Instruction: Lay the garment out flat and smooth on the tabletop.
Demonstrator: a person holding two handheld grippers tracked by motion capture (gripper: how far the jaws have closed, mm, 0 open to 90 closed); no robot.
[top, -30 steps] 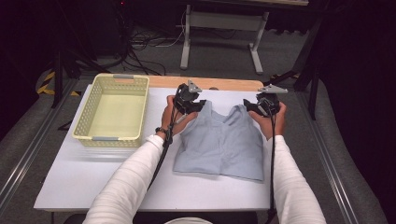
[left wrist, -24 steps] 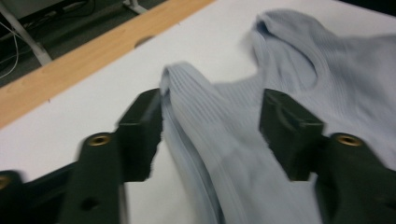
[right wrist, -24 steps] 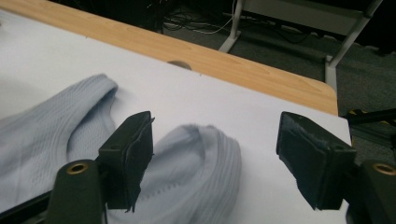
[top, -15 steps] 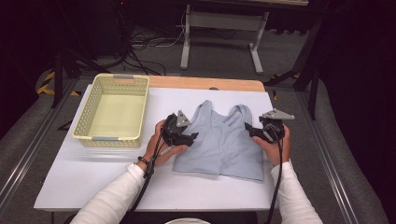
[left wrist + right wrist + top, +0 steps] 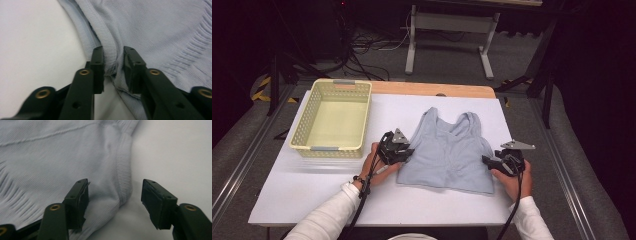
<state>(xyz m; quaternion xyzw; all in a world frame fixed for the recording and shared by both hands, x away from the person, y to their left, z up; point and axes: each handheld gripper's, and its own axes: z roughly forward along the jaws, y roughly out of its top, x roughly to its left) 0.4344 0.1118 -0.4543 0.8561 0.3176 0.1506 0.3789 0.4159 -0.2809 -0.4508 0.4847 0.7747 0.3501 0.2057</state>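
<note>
A pale blue sleeveless top (image 5: 448, 151) lies flat on the white bench (image 5: 312, 190), a little right of the middle of the high view, with its shoulder straps toward the top of the frame and its hem toward the bottom. A person's two hands come in from the bottom edge, each holding a gripper at one side of the top.

The left gripper (image 5: 404, 153) sits at the top's left edge, in the centre-left of the high view. In the left gripper view its jaws are nearly closed, with the ribbed edge band of the top (image 5: 110, 50) bunched up between them; the band touches the left jaw, while a thin gap shows at the right jaw, so whether the cloth is firmly pinched cannot be told.

The right gripper (image 5: 490, 162) sits at the top's right edge, in the lower right of the high view. In the right gripper view its jaws are spread wide. The left jaw rests over the cloth and the right jaw stands over bare bench, with the ribbed edge of the top (image 5: 124, 177) lying between them, not clamped.

A pale yellow basket (image 5: 333, 148) with perforated walls stands on the bench in the upper left of the high view, well apart from the top and to the left of the left gripper.
</note>
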